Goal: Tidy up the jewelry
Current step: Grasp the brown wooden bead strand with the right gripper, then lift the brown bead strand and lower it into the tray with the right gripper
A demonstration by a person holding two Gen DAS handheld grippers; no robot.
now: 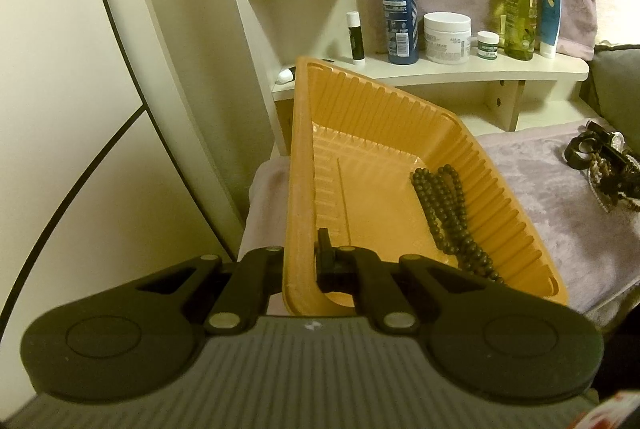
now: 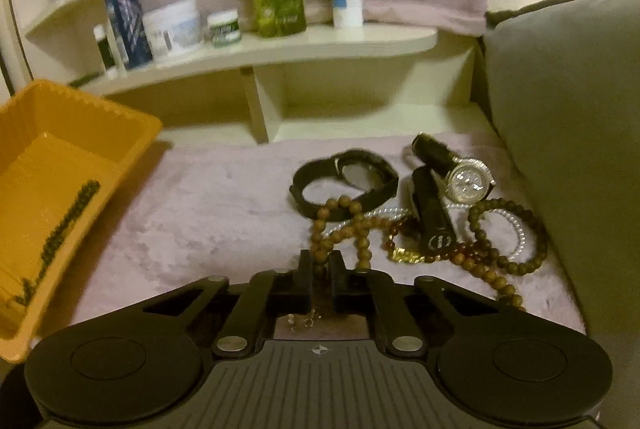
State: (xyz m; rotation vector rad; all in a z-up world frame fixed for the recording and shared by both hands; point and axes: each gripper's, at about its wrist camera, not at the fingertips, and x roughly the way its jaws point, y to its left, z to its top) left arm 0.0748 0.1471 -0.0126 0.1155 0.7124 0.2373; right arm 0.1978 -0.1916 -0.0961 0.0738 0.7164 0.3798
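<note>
My right fingers [image 2: 319,263] are clamped on a light-brown bead strand [image 2: 344,225] at the near edge of the jewelry pile [image 2: 420,213], w/ two watches & more bracelets, on the mauve cloth [image 2: 208,205]. My left fingers [image 1: 308,261] pinch the near wall of the tilted orange tray [image 1: 384,133], just left of the pile; a dark bead necklace [image 1: 444,213] lies inside it. Behind: shelf [image 1: 440,71] w/ bottles & jars.
</note>
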